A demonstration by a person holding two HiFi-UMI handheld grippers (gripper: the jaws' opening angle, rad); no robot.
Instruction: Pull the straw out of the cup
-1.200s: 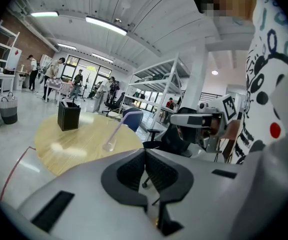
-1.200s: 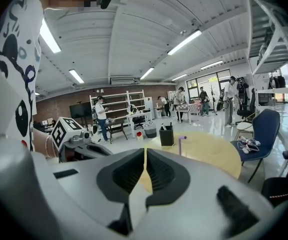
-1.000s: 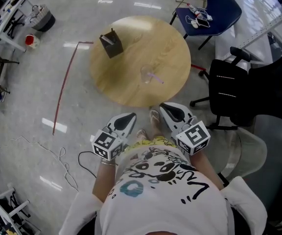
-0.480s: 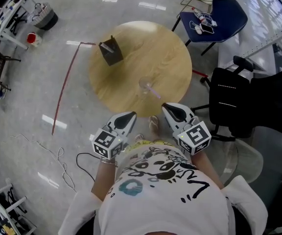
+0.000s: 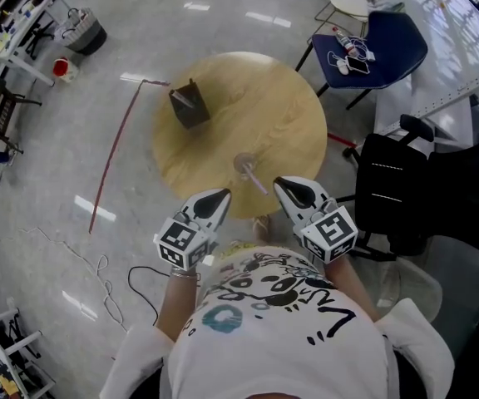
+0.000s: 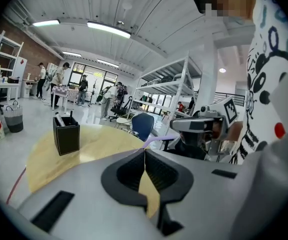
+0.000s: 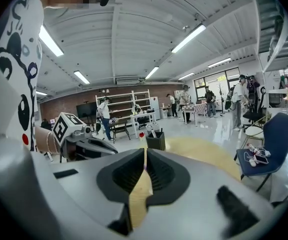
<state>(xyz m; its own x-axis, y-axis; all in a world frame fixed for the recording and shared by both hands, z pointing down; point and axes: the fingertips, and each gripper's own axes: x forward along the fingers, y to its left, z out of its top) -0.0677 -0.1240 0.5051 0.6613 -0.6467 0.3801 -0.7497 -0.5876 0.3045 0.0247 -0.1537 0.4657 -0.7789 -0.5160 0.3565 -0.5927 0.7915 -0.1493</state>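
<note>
Table edge: left gripper, right gripper hover, fingers together.

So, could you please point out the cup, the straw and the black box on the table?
cup (image 5: 240,161), head view, its clear rim.
straw (image 5: 257,183), head view, mid-shaft outside the cup.
black box (image 5: 191,110), head view, its side wall.

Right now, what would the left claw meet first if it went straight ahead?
Probably the straw: its purple end shows just beyond the shut left claw, though depth is unclear.
</note>
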